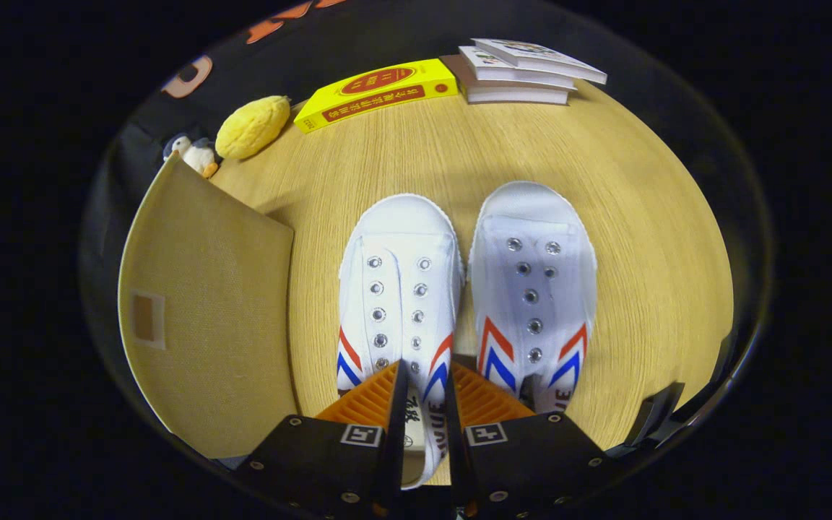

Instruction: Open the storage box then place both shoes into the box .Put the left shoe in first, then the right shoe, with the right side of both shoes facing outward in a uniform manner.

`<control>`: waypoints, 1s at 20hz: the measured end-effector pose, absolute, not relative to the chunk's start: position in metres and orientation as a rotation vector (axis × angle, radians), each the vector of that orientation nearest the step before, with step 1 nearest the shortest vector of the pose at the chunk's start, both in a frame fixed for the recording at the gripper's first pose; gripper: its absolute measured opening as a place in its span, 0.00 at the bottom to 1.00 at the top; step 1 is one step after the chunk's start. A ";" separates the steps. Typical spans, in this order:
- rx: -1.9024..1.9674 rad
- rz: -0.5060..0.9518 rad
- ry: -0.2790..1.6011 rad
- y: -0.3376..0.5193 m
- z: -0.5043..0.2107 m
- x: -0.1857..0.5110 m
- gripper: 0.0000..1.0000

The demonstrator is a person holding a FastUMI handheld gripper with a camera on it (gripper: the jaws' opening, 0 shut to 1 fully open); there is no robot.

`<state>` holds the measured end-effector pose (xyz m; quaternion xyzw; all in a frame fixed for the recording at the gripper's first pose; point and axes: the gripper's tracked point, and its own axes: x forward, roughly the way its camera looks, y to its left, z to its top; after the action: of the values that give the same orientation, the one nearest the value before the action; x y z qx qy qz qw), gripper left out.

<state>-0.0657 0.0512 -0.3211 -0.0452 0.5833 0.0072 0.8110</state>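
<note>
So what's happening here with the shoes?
A handheld gripper has closed on the inner side wall of the left shoe, near its heel. The right shoe sits beside it on the table. The box stands left of the shoes; I can't tell whether it's open.

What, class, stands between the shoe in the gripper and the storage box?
Nothing visible. The gripper is shut on the left shoe's inner side wall; bare table separates it from the storage box beside it.
</note>
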 end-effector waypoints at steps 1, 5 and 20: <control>-0.110 0.022 1.255 0.051 -0.322 -0.066 0.29; -0.098 0.089 1.193 0.050 -0.321 -0.063 0.29; 0.432 0.241 0.814 0.114 -0.220 -0.036 0.00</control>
<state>-0.0357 0.1139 -0.2196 0.2078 0.3917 0.1159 0.8888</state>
